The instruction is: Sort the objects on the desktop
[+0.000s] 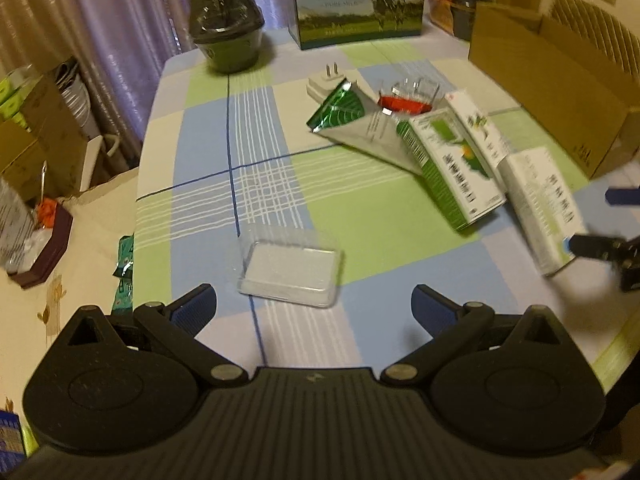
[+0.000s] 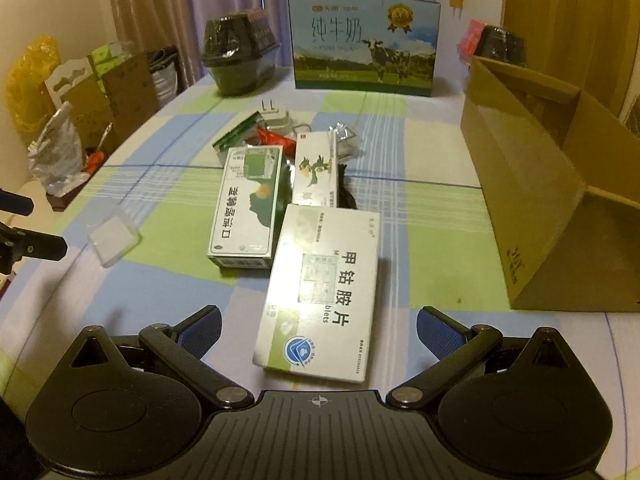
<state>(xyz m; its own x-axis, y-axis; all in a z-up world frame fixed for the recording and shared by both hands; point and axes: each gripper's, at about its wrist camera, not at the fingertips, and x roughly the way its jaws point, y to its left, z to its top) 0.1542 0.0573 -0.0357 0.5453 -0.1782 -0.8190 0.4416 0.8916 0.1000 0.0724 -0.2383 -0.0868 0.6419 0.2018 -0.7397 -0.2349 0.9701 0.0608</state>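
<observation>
A clear plastic case (image 1: 290,272) (image 2: 114,241) lies flat on the checked tablecloth, just ahead of my open left gripper (image 1: 314,306), between its spread fingers. My right gripper (image 2: 320,330) is open too, with the near end of a white-and-green medicine box (image 2: 320,292) (image 1: 540,216) lying between its fingertips. Beyond it lie a green-and-white box (image 2: 248,208) (image 1: 448,168), a slim white box (image 2: 316,170), a green foil pouch (image 1: 340,108), a red packet (image 1: 404,105) and a white plug adapter (image 2: 274,114) (image 1: 324,82). The right gripper's fingers (image 1: 596,246) show at the left view's right edge.
An open cardboard box (image 2: 532,184) (image 1: 552,92) stands at the table's right. At the back are a milk carton case (image 2: 362,44) and a dark lidded bowl (image 2: 238,58) (image 1: 226,28). Off the table's left edge sit boxes and bags (image 2: 72,120).
</observation>
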